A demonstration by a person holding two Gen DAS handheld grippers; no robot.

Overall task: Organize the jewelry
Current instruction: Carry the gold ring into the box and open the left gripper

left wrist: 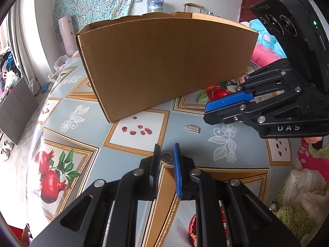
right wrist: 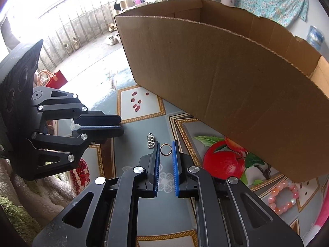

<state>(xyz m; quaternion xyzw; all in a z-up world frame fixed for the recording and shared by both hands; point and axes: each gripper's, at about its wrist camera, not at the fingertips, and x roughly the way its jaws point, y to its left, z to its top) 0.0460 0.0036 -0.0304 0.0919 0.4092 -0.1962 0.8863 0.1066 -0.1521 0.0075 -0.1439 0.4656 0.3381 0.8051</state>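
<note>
Hand-held grippers [right wrist: 165, 144] over patterned tablecloth [left wrist: 86, 94] w/ cardboard box [left wrist: 164, 61].

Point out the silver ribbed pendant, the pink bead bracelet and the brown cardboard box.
silver ribbed pendant [right wrist: 150, 142]: right wrist view, its middle.
pink bead bracelet [right wrist: 271, 205]: right wrist view, a left bead.
brown cardboard box [left wrist: 164, 61]: left wrist view, near wall.

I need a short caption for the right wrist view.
Right gripper holds a ring beside a pendant, box behind.
</note>
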